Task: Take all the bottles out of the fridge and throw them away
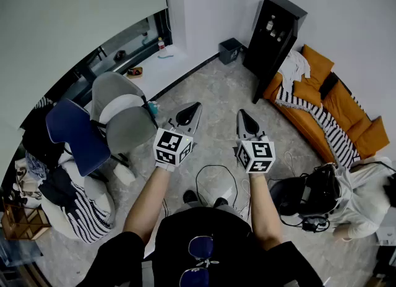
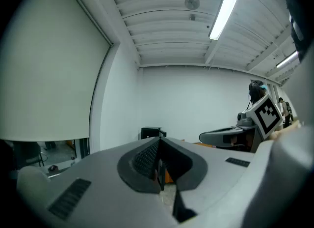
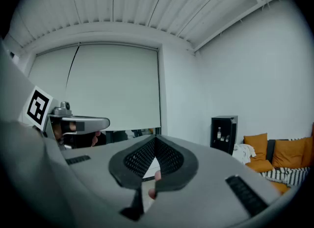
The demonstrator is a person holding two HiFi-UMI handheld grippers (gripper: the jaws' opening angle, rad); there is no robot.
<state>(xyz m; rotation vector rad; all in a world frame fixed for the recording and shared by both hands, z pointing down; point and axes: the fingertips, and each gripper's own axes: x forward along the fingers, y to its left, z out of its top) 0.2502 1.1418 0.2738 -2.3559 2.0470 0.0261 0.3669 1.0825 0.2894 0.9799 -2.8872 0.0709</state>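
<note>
HEAD VIEW
- left gripper (image 1: 189, 114): held out level over the floor (image 1: 216, 94), mid-room, carrying nothing
- right gripper (image 1: 245, 119): beside the left one, roughly parallel, not touching it, also carrying nothing
- fridge (image 1: 275, 32): tall black unit against the far wall, upper right, well apart from both grippers; can't tell whether its front is glass or open
- bottles (image 1: 271, 25): small, upright on a shelf inside the fridge, at least two
- bin (image 1: 230, 49): small dark box on the floor just left of the fridge
- sofa (image 1: 337, 103): orange, right of the fridge, striped blanket (image 1: 309, 115) draped over its near edge
- chairs (image 1: 124, 115): two grey ones at left, blue chair (image 1: 71, 134) next to them
- cables (image 1: 216, 166): loose loops on the floor below the forearms

LEFT GRIPPER VIEW
- left fingers (image 2: 142, 158): together, tips meeting, nothing between them
- fridge: only its black top shows just past the tips, far off against the white wall
- right gripper: visible at the right edge, level
- blind (image 2: 49, 74): pulled down at left
- ceiling light (image 2: 223, 11): lit strip overhead

RIGHT GRIPPER VIEW
- right fingers (image 3: 140, 158): closed against each other at the tip, nothing clamped
- fridge: right of the tips, far off; bottles on its shelf as small pale shapes
- sofa: lower right edge, beyond the fridge
- left gripper: at the left edge, in front of the blind
</note>
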